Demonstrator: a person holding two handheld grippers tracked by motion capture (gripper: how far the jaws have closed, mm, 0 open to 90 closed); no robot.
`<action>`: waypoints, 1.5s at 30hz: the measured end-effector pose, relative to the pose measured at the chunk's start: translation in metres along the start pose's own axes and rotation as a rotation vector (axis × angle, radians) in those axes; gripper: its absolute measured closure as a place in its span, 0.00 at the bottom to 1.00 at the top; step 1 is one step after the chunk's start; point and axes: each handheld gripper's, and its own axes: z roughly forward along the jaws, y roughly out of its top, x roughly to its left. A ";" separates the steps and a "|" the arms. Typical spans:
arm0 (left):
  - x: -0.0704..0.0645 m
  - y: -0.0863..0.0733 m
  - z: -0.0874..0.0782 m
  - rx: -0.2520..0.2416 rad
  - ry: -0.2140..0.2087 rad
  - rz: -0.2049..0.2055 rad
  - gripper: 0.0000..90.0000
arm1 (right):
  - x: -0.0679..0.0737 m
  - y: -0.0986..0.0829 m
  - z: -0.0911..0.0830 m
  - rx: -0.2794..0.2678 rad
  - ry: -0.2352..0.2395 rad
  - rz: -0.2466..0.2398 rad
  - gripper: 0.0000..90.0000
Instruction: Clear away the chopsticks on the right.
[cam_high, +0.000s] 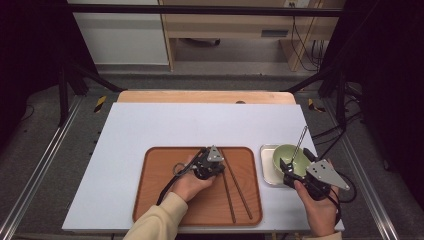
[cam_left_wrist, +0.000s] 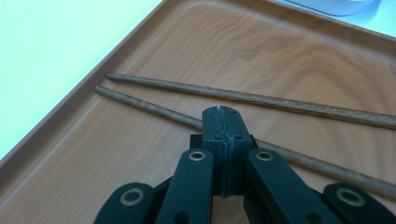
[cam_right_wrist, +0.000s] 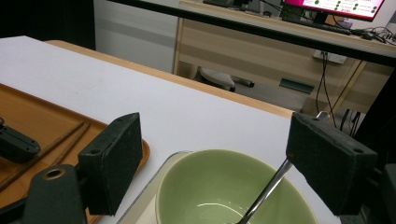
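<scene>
Nearest in the high view: the person's right hand (cam_high: 320, 207) at the bottom edge, holding the right gripper (cam_high: 289, 170) with its grey three-cornered plate on top. Jaws spread wide, nothing between them; in the right gripper view the two black pads stand well apart either side of the round pale green ceramic bowl (cam_right_wrist: 229, 186). That gripper is at the bowl's near rim; touching or not, cannot tell. Thin metal utensil handle (cam_right_wrist: 266, 193) leans up out of the bowl toward the right pad, lower end hidden. Bowl sits in a shallow square white dish (cam_high: 266, 165) on the table, just right of the tray.

Left hand (cam_high: 187, 182), cream sleeve, comes in from bottom centre over the tray, holding the left gripper (cam_high: 219, 167). Its jaws are pressed together, tips meeting with no gap in the left gripper view, nothing pinched. The tips sit over the nearer of two dark brown wooden chopsticks (cam_left_wrist: 140, 103); contact unclear. Chopsticks lie side by side, slightly splayed, on the right half of the rounded rectangular brown wood-grain tray (cam_high: 155, 200), running from its far edge to its near edge.

Tray rests on the near half of the white tabletop (cam_high: 175, 120). Beyond it, a light wooden board edge (cam_high: 200, 96), then grey floor and a wooden desk (cam_high: 225, 22).
</scene>
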 end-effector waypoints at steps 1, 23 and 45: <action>-0.001 0.001 0.001 0.000 0.003 0.000 1.00 | 0.000 0.000 0.000 0.001 0.001 0.001 0.21; -0.013 0.024 0.025 -0.012 -0.034 0.054 1.00 | 0.000 -0.001 0.002 0.019 0.009 0.001 0.21; -0.030 0.027 0.022 -0.025 -0.067 0.088 1.00 | 0.000 -0.003 0.003 0.030 0.009 0.002 0.21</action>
